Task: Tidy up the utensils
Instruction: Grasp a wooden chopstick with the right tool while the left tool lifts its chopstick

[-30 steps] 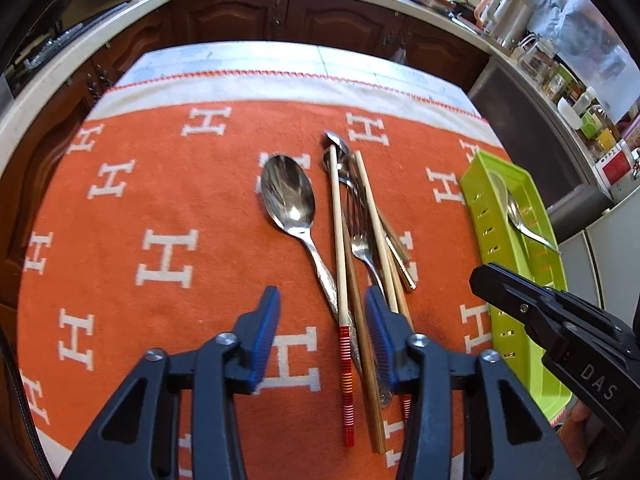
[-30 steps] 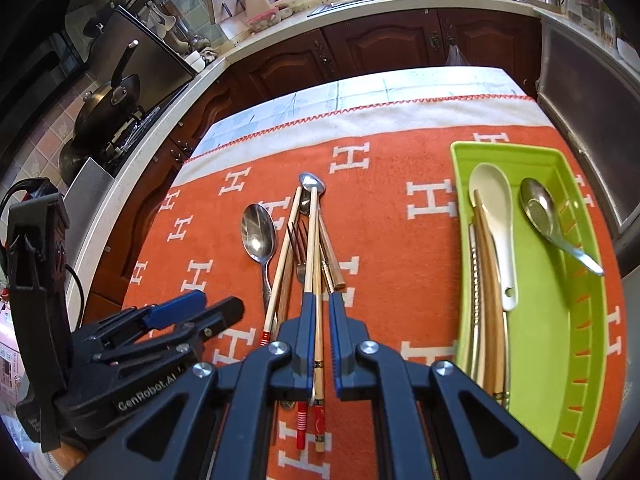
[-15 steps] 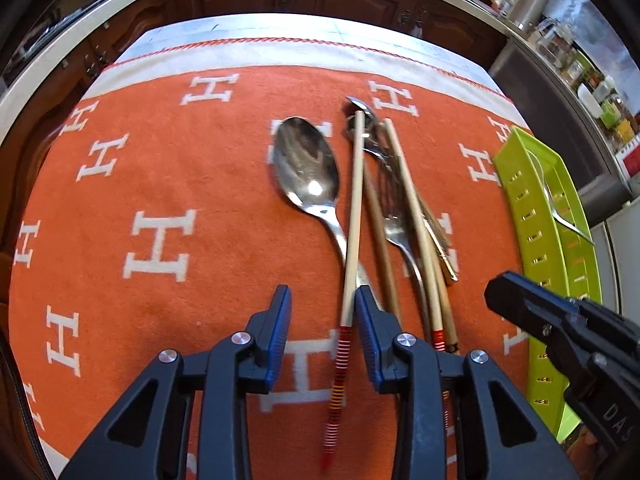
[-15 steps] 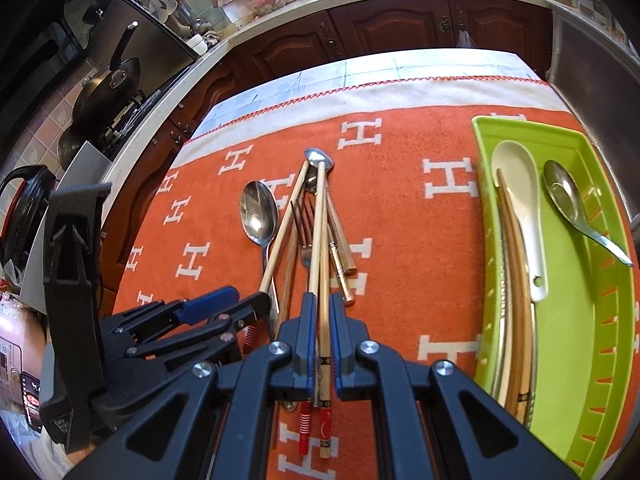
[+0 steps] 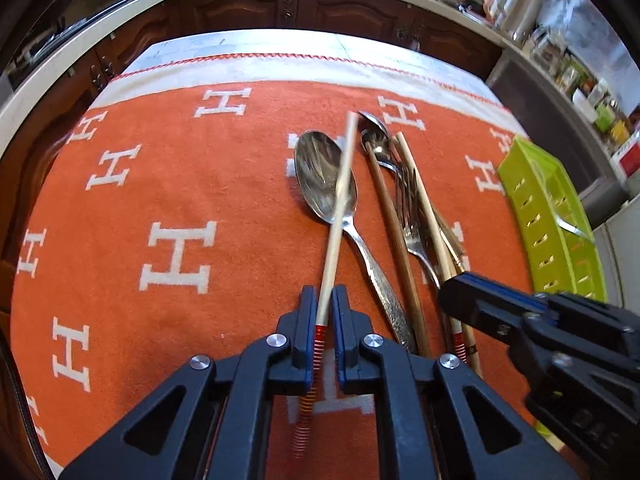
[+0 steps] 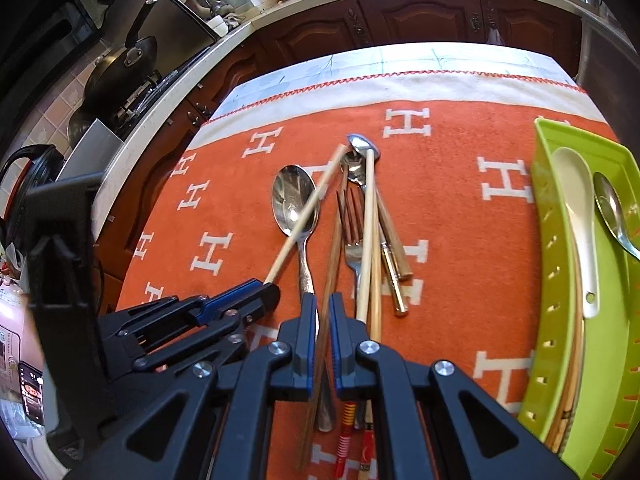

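Note:
My left gripper (image 5: 323, 305) is shut on a light chopstick (image 5: 338, 208) with a red-striped end, and its far tip is lifted and slants over the big steel spoon (image 5: 322, 178). In the right wrist view the same chopstick (image 6: 306, 210) crosses that spoon (image 6: 294, 200). My right gripper (image 6: 323, 312) is nearly shut around a brown wooden chopstick (image 6: 334, 248) that lies in the pile with a fork (image 6: 352, 240), a small spoon (image 6: 362, 148) and pale chopsticks (image 6: 370, 220).
A green tray (image 6: 546, 240) at the right holds a white ceramic spoon (image 6: 576, 208), a steel spoon (image 6: 610, 208) and long wooden sticks. The orange H-pattern cloth (image 5: 180, 200) covers the table. Counters and cabinets ring the table.
My left gripper has closed on the red-striped chopstick and raised its far end, swinging it left over the big spoon. My right gripper has shifted left from the pale chopsticks onto the brown one.

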Available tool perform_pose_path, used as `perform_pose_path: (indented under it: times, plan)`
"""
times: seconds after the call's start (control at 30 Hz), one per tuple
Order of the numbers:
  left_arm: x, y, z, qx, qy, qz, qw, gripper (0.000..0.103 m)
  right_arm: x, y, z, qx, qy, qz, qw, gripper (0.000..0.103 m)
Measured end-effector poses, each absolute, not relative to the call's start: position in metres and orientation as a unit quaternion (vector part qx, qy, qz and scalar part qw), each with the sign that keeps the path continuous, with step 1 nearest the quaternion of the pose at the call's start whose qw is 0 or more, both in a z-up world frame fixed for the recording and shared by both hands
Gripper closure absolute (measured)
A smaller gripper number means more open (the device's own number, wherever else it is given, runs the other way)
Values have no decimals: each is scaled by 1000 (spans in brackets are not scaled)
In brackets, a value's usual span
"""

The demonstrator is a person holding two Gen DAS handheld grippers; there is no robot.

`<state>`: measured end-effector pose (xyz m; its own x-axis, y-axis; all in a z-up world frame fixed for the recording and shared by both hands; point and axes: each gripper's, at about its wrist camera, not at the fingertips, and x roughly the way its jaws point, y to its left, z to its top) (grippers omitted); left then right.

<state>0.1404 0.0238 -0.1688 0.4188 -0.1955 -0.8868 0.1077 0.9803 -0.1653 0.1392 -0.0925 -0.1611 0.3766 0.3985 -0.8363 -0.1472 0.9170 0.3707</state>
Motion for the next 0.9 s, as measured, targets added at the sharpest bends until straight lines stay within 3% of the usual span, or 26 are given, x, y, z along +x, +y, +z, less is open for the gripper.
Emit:
perform_pose_path:
  times: [0.57, 0.9]
  plan:
    - [131, 59, -148, -82, 510, -84, 852, 99, 157, -65, -184, 64, 542, 122, 829, 94]
    - [120, 51, -125, -82, 499, -97, 857, 99, 144, -74, -157, 74, 520, 132, 841, 96]
